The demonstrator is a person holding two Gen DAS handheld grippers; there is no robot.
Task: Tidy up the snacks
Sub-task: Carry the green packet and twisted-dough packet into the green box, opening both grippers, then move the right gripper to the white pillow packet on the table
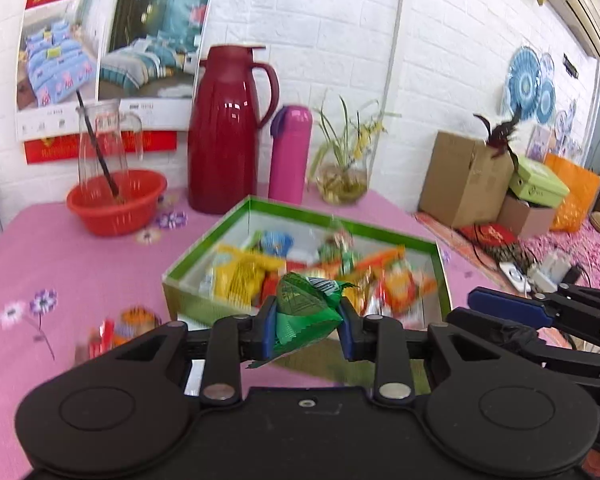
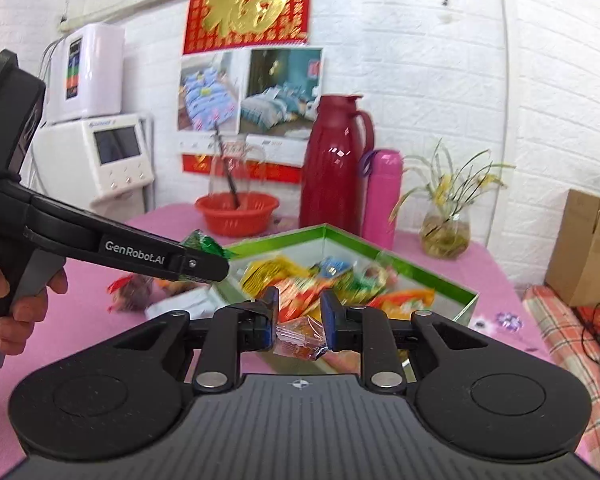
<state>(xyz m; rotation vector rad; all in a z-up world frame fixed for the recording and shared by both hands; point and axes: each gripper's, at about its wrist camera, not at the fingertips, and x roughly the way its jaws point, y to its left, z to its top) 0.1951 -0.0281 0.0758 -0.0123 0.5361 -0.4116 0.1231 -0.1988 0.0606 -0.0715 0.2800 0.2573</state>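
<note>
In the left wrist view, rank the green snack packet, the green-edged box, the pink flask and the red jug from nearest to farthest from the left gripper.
1. Green snack packet: pinched between the left gripper's blue pads.
2. Green-edged box: just beyond, on the pink cloth, full of snacks.
3. Pink flask and red jug: side by side at the wall, flask on the right; too close to call.

Pink floral table (image 1: 60,264), green box (image 1: 300,216), red basin (image 1: 116,204), flasks (image 1: 228,128)
</note>
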